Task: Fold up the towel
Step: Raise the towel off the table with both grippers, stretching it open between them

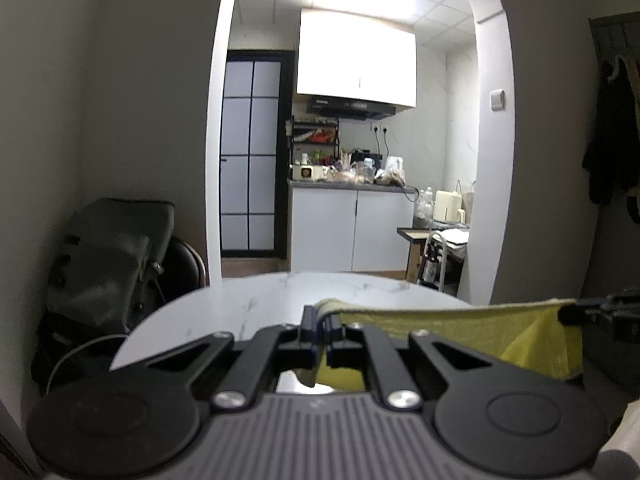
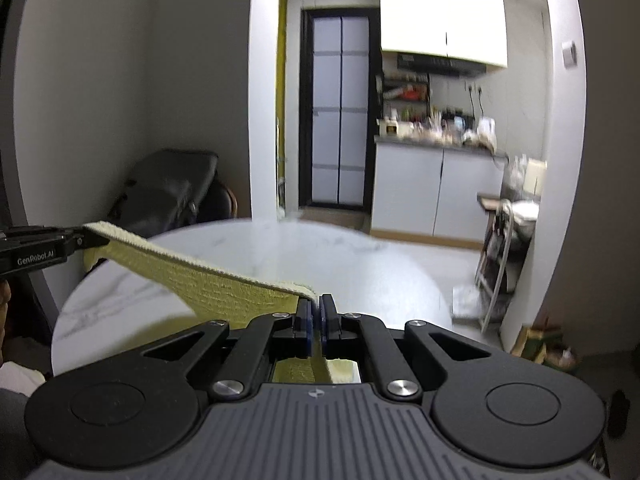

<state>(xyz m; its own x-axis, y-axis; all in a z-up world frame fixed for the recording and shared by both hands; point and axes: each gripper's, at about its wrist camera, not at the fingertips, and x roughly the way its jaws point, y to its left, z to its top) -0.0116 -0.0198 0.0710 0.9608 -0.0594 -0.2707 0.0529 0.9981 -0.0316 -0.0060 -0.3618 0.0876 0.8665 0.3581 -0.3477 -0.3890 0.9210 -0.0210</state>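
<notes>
Yellow towel [image 1: 460,328] stretched in the air between two tools, above a round marble tabletop [image 1: 256,304].

The left tool [image 1: 322,330] is pressed together on one top corner of the towel; the right tool [image 2: 316,316] pinches the other corner. The top edge runs taut between them. The towel's lower part is cut off behind the tool bodies, so how far it hangs cannot be seen. The right view is slightly blurred.

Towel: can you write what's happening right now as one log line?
yellow towel: stretched above marble table | left gripper: shut on corner | right gripper: shut on other corner
</notes>
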